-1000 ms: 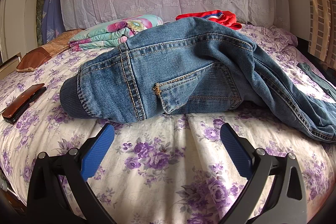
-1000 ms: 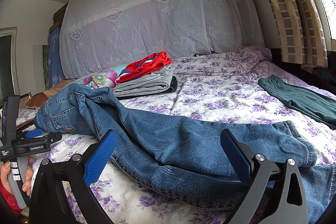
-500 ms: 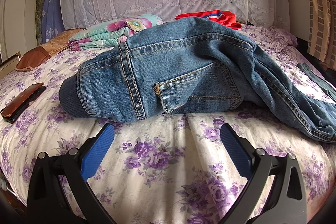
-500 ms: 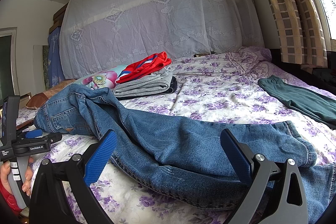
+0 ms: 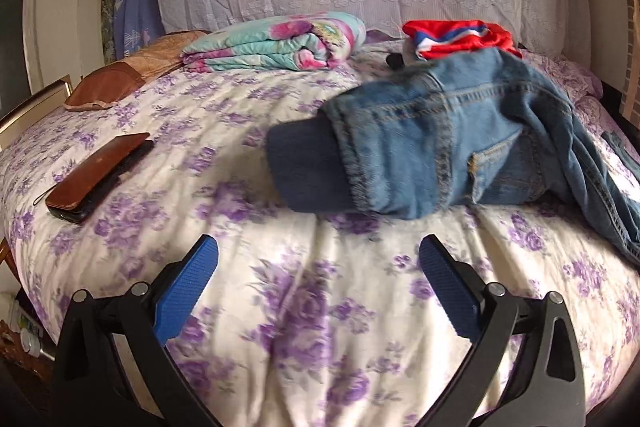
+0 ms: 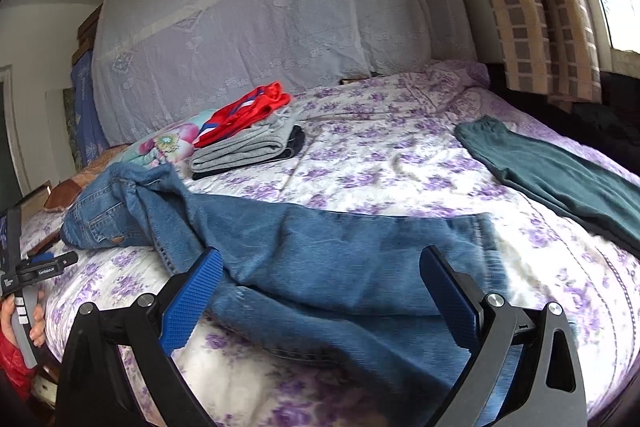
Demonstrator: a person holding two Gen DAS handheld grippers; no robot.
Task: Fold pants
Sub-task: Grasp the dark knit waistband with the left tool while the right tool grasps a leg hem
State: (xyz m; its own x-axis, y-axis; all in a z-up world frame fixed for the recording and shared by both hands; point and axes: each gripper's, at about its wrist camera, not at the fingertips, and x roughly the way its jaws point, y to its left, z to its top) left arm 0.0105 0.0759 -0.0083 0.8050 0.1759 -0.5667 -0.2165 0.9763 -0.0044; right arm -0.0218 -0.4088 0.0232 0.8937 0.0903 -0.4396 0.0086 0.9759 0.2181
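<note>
Blue jeans (image 5: 448, 143) lie crumpled on the flowered bed, waist end with its dark ribbed band to the left in the left wrist view. Their legs (image 6: 340, 259) stretch to the right in the right wrist view. My left gripper (image 5: 318, 259) is open and empty, over bare sheet just in front of the waist. My right gripper (image 6: 320, 271) is open and empty, its fingers standing over the jeans' legs. The left tool (image 6: 24, 279) shows at the far left of the right wrist view, held by a hand.
A stack of folded clothes topped with a red garment (image 6: 248, 139) sits near the headboard. A floral quilt (image 5: 276, 43), a brown pillow (image 5: 120, 83) and a brown phone case (image 5: 96, 175) lie left. Dark green pants (image 6: 560, 175) lie right. The bed's near edge (image 5: 24, 267) curves down left.
The left gripper has swung left and back, so the jeans now sit up and right in its view. The right gripper has moved slightly right and higher. Both stay open.
</note>
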